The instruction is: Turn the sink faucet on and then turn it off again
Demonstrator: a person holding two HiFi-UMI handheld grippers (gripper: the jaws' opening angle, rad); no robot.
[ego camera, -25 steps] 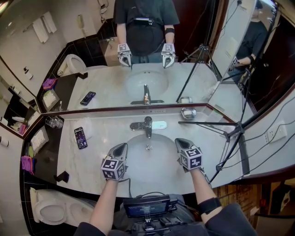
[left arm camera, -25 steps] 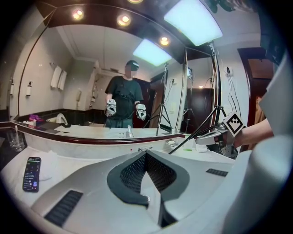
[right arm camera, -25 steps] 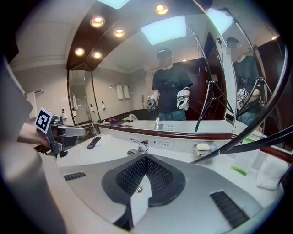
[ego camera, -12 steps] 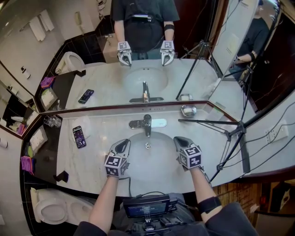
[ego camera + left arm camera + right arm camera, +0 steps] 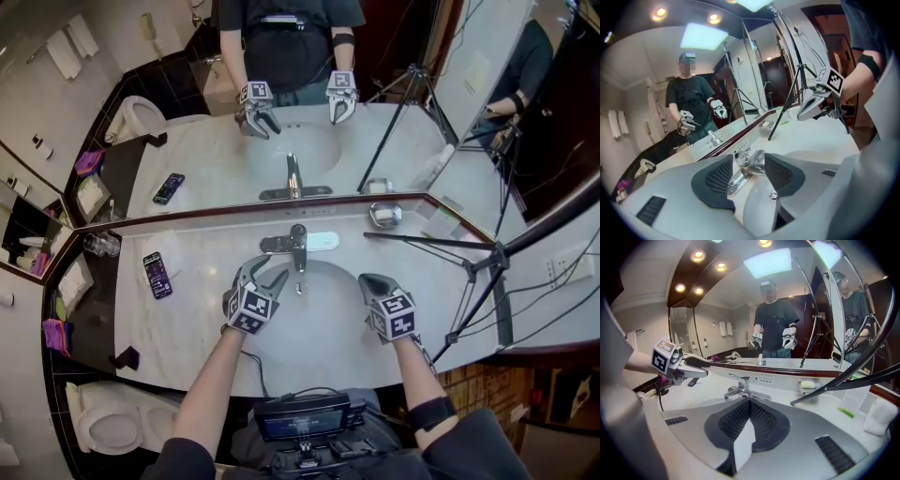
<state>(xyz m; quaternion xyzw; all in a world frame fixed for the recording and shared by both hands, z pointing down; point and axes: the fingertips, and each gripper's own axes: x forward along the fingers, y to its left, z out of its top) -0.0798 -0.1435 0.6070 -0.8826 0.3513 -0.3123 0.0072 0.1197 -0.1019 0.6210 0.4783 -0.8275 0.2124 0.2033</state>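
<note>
Holds the left hand-held gripper (image 5: 265, 273) near the faucet (image 5: 298, 248) just above centre, jaws just opened wide, lever (image 5: 751, 157) sighted through the gap, untouched. Holds the right hand-held gripper (image 5: 370, 283) closed, empty. Could slip off slick chrome if closed off-centre.

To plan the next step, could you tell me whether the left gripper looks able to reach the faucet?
Probably yes. The left gripper, whose jaws have just been opening with nothing between them, points at the faucet across the open sink. The shut right gripper hangs off to the side, out of the way.
</note>
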